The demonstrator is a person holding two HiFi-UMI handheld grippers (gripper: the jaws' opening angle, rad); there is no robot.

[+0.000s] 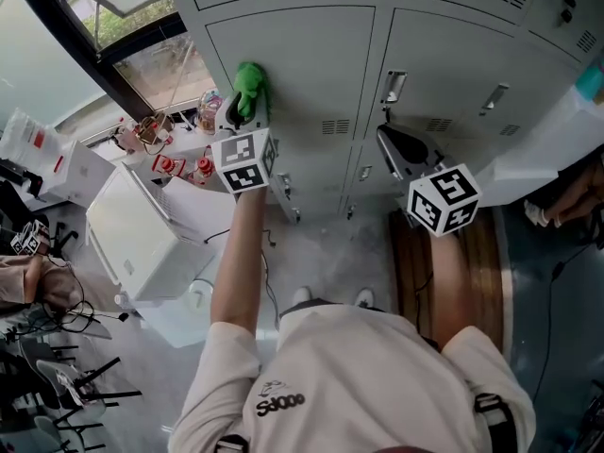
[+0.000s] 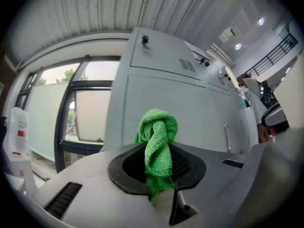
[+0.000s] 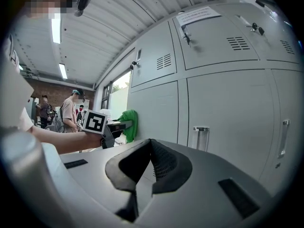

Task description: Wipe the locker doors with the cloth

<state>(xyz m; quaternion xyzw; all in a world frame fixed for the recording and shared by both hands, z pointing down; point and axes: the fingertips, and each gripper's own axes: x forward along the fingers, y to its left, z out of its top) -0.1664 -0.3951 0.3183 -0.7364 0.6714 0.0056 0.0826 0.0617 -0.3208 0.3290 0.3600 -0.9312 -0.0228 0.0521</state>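
Note:
A bunched green cloth (image 1: 250, 85) is pinched in my left gripper (image 1: 247, 102), which holds it against the left grey locker door (image 1: 302, 74). In the left gripper view the cloth (image 2: 158, 141) sticks up from between the shut jaws, just in front of the locker door (image 2: 180, 113). My right gripper (image 1: 401, 154) hangs lower and to the right, near a door handle (image 1: 394, 87), jaws shut with nothing between them. From the right gripper view the cloth (image 3: 129, 125) shows pressed on the door, left of my right gripper (image 3: 151, 148).
A locker bank (image 1: 453, 55) with handles and vents fills the top. A window (image 1: 132, 26) and a cluttered white cabinet (image 1: 142, 234) stand left. A wooden bench (image 1: 462, 281) lies at the lower right. People (image 3: 71, 110) stand far off in the room.

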